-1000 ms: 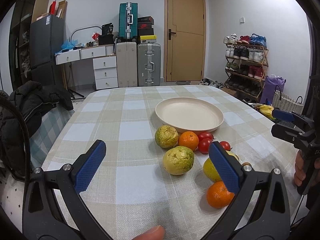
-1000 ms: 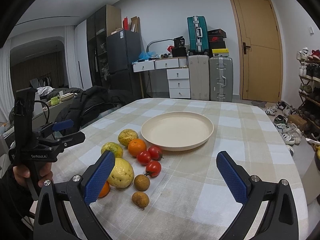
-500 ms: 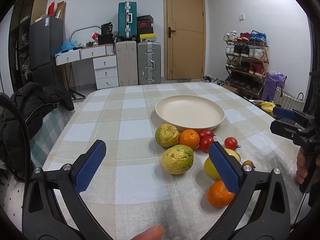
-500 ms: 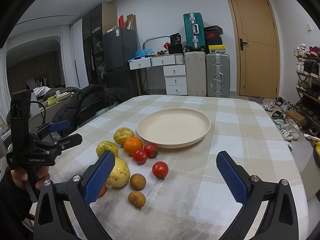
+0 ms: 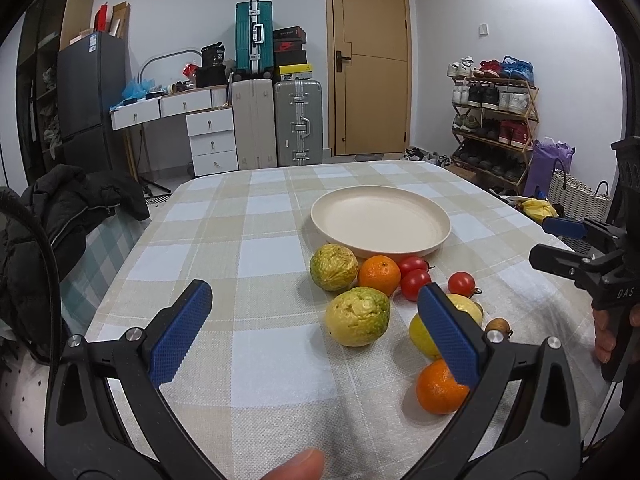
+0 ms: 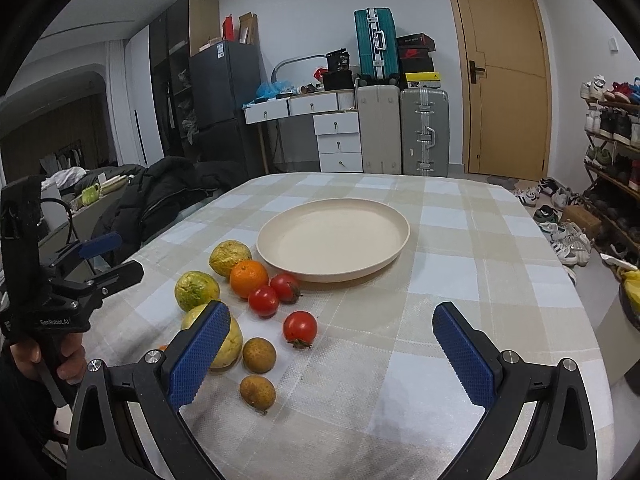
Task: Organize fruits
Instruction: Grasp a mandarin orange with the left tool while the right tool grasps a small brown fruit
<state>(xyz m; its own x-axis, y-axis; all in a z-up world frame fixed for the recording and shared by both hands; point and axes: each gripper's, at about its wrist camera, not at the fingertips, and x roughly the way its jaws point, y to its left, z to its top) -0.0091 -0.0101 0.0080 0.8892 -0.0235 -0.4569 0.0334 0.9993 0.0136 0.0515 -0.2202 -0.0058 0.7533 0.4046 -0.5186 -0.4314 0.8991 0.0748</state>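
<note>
Hand-held gripper, left (image 5: 316,332): jaws spread wide, grasping nothing, poised above the near edge of the counter (image 5: 248,256). Hand-held gripper, right (image 6: 332,356): likewise released and empty, held over the counter on the opposite side of the fruit. All fruit lies loose on the checked cloth in a cluster just in front of the empty cream plate (image 5: 380,222), between the two tools; none is on the plate.

Key relation. From the left tool, the nearest guava (image 5: 357,316) sits directly ahead, within the span of the open jaws; it is roughly round, so no long axis constrains the approach. The near orange (image 5: 438,388) and a yellow fruit (image 5: 432,326) lie partly behind its right finger. From the right tool, the lone tomato (image 6: 300,328) lies ahead and slightly left, with two small brown fruits (image 6: 259,355) nearer its left finger. The left tool appears better placed for the guavas, the right for the tomato and brown fruits; the plate lies beyond the cluster for both.

Count, judged across both views: two green-yellow guavas, one larger yellow fruit, two oranges, three tomatoes, two small brown fruits, one plate. Task judged not yet begun.
</note>
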